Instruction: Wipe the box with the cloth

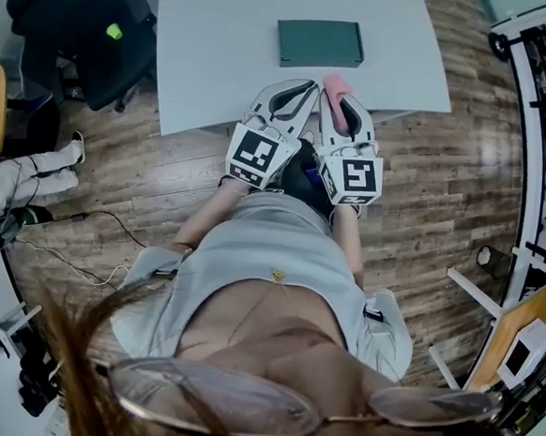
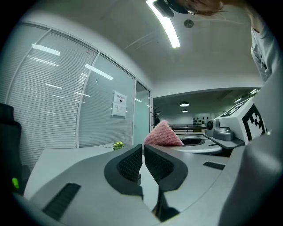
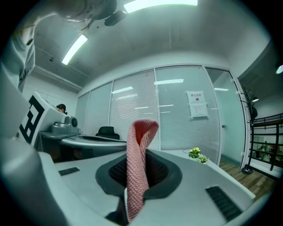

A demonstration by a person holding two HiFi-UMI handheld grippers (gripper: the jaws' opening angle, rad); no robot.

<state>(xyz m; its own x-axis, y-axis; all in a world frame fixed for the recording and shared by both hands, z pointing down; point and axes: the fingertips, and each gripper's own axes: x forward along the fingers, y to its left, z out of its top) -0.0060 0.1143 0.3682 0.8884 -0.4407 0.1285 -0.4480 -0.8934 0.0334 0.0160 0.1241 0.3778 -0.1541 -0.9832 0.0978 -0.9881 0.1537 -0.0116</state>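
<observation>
A flat dark green box [image 1: 320, 43] lies on the pale table [image 1: 221, 39], a little beyond both grippers. My right gripper [image 1: 342, 103] is shut on a pink cloth [image 1: 335, 87], which stands up folded between its pads [image 3: 138, 163]. The same pink cloth [image 2: 163, 134] shows as a pink peak past my left gripper. My left gripper [image 1: 297, 94] is shut with nothing between its jaws [image 2: 142, 164]. Both grippers point nearly level at the table's near edge, side by side, left of the pair slightly lower in the head view. The box is hidden in both gripper views.
A black office chair [image 1: 86, 28] stands left of the table. A small green plant [image 2: 117, 145] sits at the table's far side. Cables [image 1: 83, 235] run over the wooden floor at the left. A metal rack [image 1: 544, 121] lines the right wall.
</observation>
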